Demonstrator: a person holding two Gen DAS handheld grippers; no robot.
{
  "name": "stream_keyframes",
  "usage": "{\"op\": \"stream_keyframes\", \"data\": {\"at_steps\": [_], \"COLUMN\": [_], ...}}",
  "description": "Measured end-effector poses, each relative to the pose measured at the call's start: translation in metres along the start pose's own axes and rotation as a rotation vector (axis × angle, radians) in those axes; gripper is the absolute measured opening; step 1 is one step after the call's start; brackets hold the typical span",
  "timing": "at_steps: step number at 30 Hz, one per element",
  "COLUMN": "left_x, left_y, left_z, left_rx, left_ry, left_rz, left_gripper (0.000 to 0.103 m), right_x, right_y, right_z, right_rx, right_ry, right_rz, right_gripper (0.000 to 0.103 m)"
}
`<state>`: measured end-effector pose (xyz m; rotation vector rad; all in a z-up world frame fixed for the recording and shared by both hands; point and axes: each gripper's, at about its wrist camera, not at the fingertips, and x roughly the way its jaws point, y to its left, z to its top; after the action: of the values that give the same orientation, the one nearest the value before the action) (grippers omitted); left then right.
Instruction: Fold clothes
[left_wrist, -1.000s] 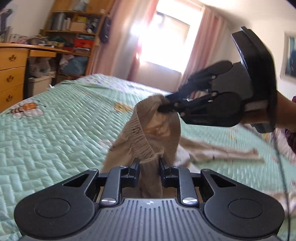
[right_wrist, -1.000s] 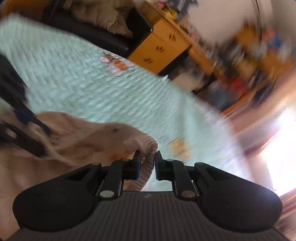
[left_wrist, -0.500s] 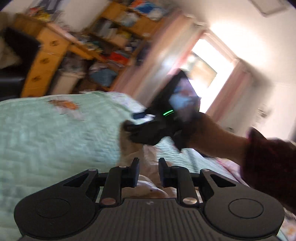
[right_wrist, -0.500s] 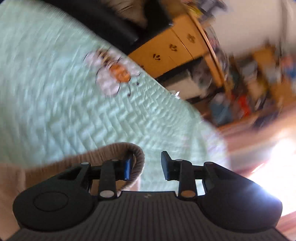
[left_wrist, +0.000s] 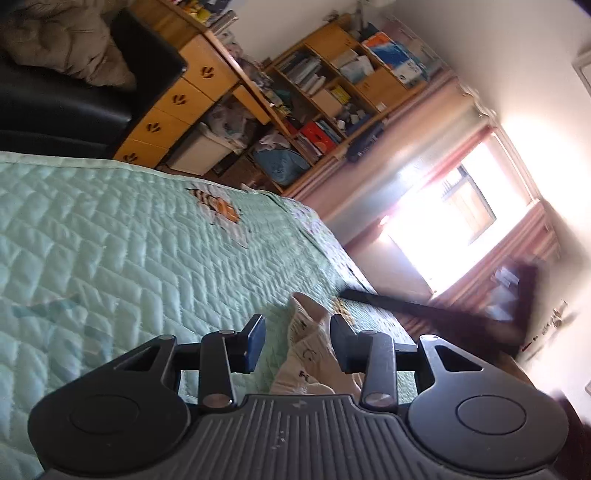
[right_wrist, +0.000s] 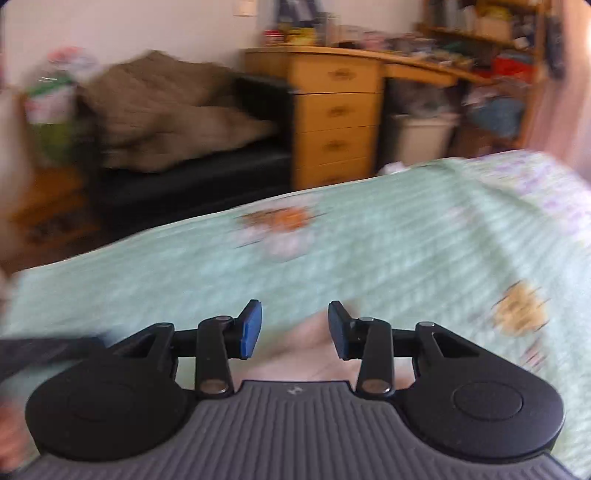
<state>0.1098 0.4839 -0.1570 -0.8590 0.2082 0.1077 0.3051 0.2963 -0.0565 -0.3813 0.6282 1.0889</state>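
A beige garment lies on the mint-green quilted bed, a fold of it poking up between my left gripper's fingers. My left gripper is open and its jaws are opening; the cloth rests near the right pad, and the left pad stands clear of it. In the right wrist view the right gripper is also open with its jaws opening, over a blurred patch of the beige garment low between the fingers. A dark blurred shape at the right of the left wrist view looks like the right gripper.
Beyond the bed stand wooden drawers, a black couch with a brown blanket, a white bin and cluttered shelves. A bright window lies past the bed's far end. A bee print marks the quilt.
Both grippers held the garment's waistband up off the bed a second ago. Both have let go, their jaws have widened, both views have rolled, and the cloth has dropped low.
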Motion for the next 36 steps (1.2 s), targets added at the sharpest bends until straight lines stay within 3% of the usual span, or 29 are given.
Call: {"op": "stream_keyframes", "data": {"at_steps": [2, 4, 5, 10, 12, 13, 14, 16, 18, 21, 24, 26, 27, 30, 33, 36], "left_x": [-0.006, -0.011, -0.013, -0.023, -0.028, -0.030, -0.033, -0.040, -0.049, -0.071, -0.090, -0.095, -0.095, -0.091, -0.092, -0.091], "left_y": [0.002, 0.004, 0.004, -0.005, -0.008, -0.009, -0.008, -0.006, -0.002, 0.006, 0.012, 0.014, 0.014, 0.012, 0.013, 0.013], "left_z": [0.001, 0.002, 0.002, 0.002, 0.002, 0.003, 0.003, 0.005, 0.009, 0.017, 0.022, 0.024, 0.024, 0.023, 0.023, 0.022], "left_rx": [-0.018, -0.038, -0.040, 0.001, 0.025, 0.030, 0.032, 0.035, 0.030, -0.011, -0.056, -0.058, -0.056, -0.048, -0.056, -0.060], "left_ry": [-0.015, -0.038, -0.046, -0.058, -0.063, -0.068, -0.072, -0.084, -0.107, -0.193, -0.265, -0.279, -0.273, -0.245, -0.247, -0.247], "left_rz": [0.009, 0.012, 0.012, 0.014, 0.032, 0.042, 0.051, 0.074, 0.105, 0.127, 0.105, 0.094, 0.097, 0.110, 0.103, 0.095], "left_gripper": [0.041, 0.041, 0.045, 0.052, 0.058, 0.061, 0.065, 0.068, 0.075, 0.079, 0.082, 0.084, 0.084, 0.084, 0.084, 0.085], "right_x": [-0.026, -0.034, -0.032, 0.011, 0.028, 0.037, 0.037, 0.039, 0.030, -0.008, -0.024, -0.005, 0.010, 0.016, -0.005, -0.026], "right_y": [0.031, 0.068, 0.087, 0.161, 0.166, 0.169, 0.168, 0.167, 0.161, 0.114, 0.073, 0.073, 0.077, 0.090, 0.090, 0.076], "right_z": [-0.021, -0.039, -0.048, -0.087, -0.102, -0.109, -0.109, -0.110, -0.098, -0.040, -0.026, -0.030, -0.037, -0.056, -0.061, -0.064], "right_rx": [-0.047, -0.173, -0.288, -0.880, -1.021, -1.091, -1.071, -1.028, -0.884, -0.131, 0.319, 0.346, 0.339, 0.300, 0.285, 0.309], "right_ry": [0.004, 0.004, 0.004, 0.103, 0.156, 0.183, 0.185, 0.187, 0.126, -0.005, -0.135, -0.030, 0.062, 0.155, 0.076, 0.011], "right_rz": [0.056, -0.007, -0.050, -0.266, -0.328, -0.358, -0.350, -0.331, -0.305, 0.004, 0.233, 0.330, 0.346, 0.370, 0.379, 0.279], "right_gripper": [0.048, 0.061, 0.062, 0.060, 0.058, 0.049, 0.042, 0.009, 0.008, 0.008, 0.012, 0.029, 0.044, 0.048, 0.049, 0.049]}}
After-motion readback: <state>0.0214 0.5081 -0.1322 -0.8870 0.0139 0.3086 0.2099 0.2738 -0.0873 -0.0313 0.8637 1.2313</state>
